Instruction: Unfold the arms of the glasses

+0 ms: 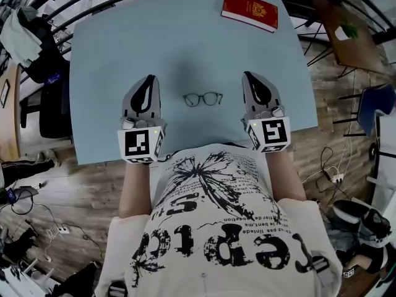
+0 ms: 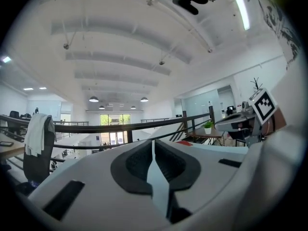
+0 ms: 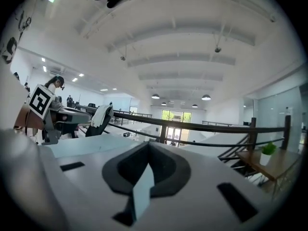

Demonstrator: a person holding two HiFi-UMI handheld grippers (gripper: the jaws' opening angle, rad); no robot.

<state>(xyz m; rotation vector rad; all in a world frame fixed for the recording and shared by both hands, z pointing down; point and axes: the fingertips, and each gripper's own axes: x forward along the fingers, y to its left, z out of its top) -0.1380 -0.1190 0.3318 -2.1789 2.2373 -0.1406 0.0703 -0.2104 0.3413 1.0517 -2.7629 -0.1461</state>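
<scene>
A pair of dark round-framed glasses [image 1: 203, 99] lies on the pale blue table [image 1: 105, 60], midway between my two grippers. To the glasses' left my left gripper [image 1: 148, 79] is shut, nothing between its jaws. The right gripper [image 1: 249, 76], to the glasses' right, is also shut and empty. Both point away from me over the table, held level. In the left gripper view the left gripper [image 2: 153, 146] shows closed jaws against a railing and ceiling. The right gripper [image 3: 148, 150] in its own view looks the same. Neither gripper view shows the glasses.
A red booklet [image 1: 250, 10] lies at the table's far right corner. Black railings [image 1: 86, 5] run behind the table. A chair with a white cloth [image 1: 21, 39] stands at the left, a wooden desk [image 1: 346, 39] at the right. Cables lie on the wooden floor [image 1: 331, 166].
</scene>
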